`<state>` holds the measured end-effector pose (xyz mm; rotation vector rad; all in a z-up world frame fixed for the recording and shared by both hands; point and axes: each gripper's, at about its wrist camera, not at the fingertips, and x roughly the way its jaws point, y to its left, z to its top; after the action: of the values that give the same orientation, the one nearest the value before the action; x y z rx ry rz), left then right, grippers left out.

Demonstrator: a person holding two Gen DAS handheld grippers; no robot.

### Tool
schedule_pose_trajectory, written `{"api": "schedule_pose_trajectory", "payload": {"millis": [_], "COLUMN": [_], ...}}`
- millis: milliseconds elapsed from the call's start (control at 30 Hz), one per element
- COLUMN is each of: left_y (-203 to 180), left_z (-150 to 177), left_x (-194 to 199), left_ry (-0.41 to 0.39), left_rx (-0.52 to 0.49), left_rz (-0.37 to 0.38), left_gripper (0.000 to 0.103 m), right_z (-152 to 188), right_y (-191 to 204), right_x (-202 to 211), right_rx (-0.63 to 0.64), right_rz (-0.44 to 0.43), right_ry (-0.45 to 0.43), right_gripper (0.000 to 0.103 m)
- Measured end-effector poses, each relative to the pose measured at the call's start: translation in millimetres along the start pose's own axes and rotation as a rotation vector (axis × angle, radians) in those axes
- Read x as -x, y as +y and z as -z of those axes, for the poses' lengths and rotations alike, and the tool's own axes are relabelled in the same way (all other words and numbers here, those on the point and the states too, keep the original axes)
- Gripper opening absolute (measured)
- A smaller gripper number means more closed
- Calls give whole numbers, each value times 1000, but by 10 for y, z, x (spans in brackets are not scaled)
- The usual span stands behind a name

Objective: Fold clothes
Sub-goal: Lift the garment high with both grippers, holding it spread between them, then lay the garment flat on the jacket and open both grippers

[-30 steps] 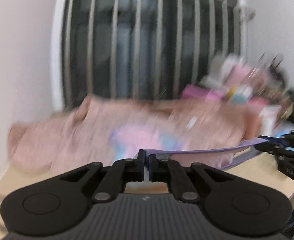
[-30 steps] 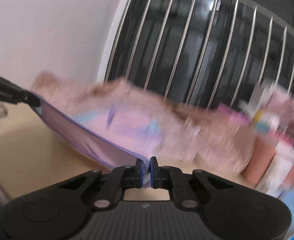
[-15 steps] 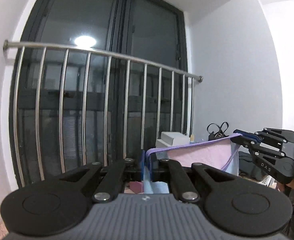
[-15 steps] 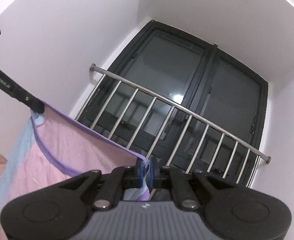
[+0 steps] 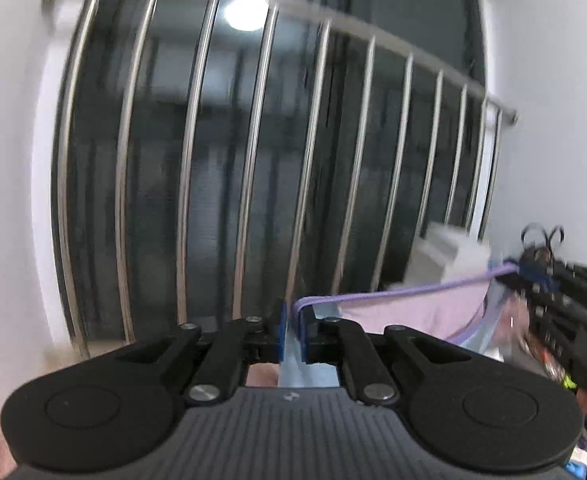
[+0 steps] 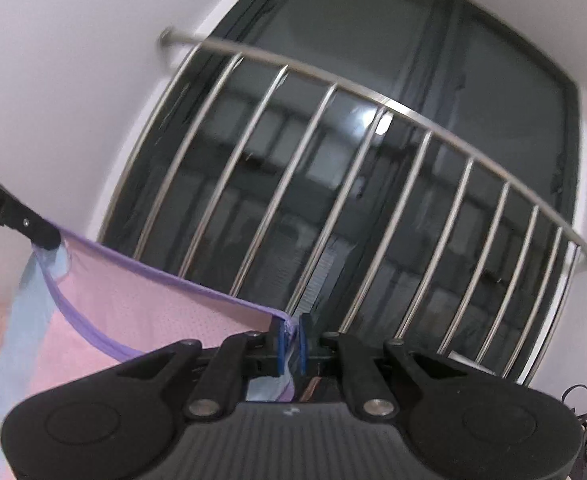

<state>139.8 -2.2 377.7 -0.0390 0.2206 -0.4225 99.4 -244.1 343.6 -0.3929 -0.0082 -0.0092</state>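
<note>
Left wrist view: left hand-held gripper [image 5: 292, 330] near level, clamped on the purple-edged hem of the pink garment [image 5: 405, 312], stretched right to the right hand-held gripper [image 5: 511, 274].
Right wrist view: that gripper level, pads pinched on the hem; railing [image 6: 373, 184] behind.

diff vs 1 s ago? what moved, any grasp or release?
Both hand-held grippers rose, lifting the pink garment off the table: a second ago the pile of clothes filled both views, now the window railing does. No grasp or release. Unchanged: left hand-held gripper and right hand-held gripper clamped on the purple-trimmed edge, stretched between them.
</note>
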Motion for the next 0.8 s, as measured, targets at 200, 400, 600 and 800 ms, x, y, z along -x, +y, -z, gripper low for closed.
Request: {"api": "schedule_pose_trajectory", "payload": {"millis": [200,400,600,800], "left_y": [-123,-157,-312,-357], "left_z": [-84,1302,3307,4081], "left_x": [752,1011,1078,1365], "left_ry": [-137,8,289,471], "left_rx": [-86,-120,6,19], "left_rz": [52,-7,-14,9], "left_gripper": [7,7,7,26], "right_z": [-243,589,2159,3115], "right_y": [-58,301,974,1015], "right_x": [600,1036,1372,1871], "right_rx": [37,55,88,-32], "right_rz": [50,-85,-212,-234], "right_ry": [-127,28,354,568], "right_gripper": [5,7,5,5]}}
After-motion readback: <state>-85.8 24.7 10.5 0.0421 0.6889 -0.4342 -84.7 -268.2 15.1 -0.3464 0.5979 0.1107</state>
